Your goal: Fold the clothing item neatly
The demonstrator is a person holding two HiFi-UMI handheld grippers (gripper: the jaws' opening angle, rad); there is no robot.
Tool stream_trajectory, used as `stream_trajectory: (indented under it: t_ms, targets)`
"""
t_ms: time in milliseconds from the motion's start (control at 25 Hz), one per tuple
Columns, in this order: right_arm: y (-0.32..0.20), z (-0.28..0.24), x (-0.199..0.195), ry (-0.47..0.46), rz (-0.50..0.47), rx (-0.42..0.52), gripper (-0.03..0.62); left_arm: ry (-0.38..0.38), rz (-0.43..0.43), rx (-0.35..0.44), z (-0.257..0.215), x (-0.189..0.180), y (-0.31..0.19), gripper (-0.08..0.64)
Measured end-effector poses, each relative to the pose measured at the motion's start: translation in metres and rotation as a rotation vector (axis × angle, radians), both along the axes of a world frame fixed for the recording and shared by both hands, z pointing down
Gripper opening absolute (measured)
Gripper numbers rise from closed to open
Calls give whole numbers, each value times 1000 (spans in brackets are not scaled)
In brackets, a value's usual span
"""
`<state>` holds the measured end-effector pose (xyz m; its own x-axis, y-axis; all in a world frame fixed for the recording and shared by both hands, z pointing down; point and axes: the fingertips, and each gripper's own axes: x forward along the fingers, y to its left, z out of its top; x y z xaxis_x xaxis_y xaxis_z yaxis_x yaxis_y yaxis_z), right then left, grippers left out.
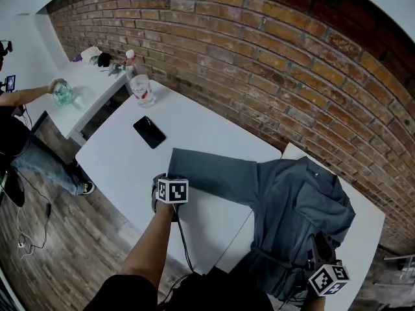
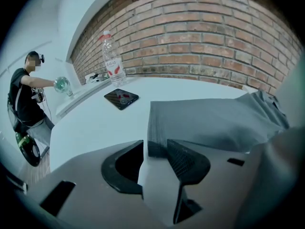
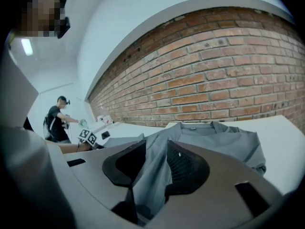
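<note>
A grey long-sleeved shirt (image 1: 292, 199) lies across two white tabletops pushed together. Its collar points toward the red brick wall (image 1: 259, 57), and its body covers the seam between the left table (image 1: 123, 167) and the right table (image 1: 366, 229). One sleeve (image 1: 214, 173) stretches out flat to the left over the left table.

The left gripper (image 2: 156, 149) sits at the end of that sleeve with its jaws partway apart. The cuff edge is just at their tips, white table shows in the gap behind it, and the pads do not press on the cloth. The right gripper (image 3: 156, 144), at the near right corner of the shirt, is clamped on a fold of the grey fabric, which bunches and rises toward it.

Beyond the sleeve, apart from it, a flat black smartphone (image 1: 150, 132) lies on bare table. Farther back, near the wall, stands a clear plastic bottle with a red label (image 1: 139, 83). Neither touches the shirt.

A thin black cable (image 1: 185, 245) hangs at the table's near edge below the left gripper. Off to the left, over a wooden plank floor (image 1: 65, 251), another person (image 1: 13, 135) reaches across a separate white side table (image 1: 87, 105) with a hand on a greenish glass object (image 1: 61, 92).
</note>
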<state>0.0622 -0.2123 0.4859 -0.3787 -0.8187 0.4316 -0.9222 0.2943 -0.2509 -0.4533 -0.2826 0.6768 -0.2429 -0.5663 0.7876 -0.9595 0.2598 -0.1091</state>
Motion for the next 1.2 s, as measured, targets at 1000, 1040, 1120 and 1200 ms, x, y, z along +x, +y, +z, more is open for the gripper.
stream_trajectory:
  t_ms: [1000, 1040, 1120, 1200]
  targets:
    - [41, -12, 66, -76, 88, 19, 138, -6, 299, 364, -154, 158, -67, 43]
    - [45, -13, 74, -76, 104, 22, 138, 2, 331, 380, -161, 178, -71, 43]
    - [56, -14, 92, -81, 140, 23, 138, 17, 400, 399, -172, 220, -77, 43]
    - [69, -14, 110, -107, 182, 16, 138, 31, 473, 407, -179, 265, -82, 43]
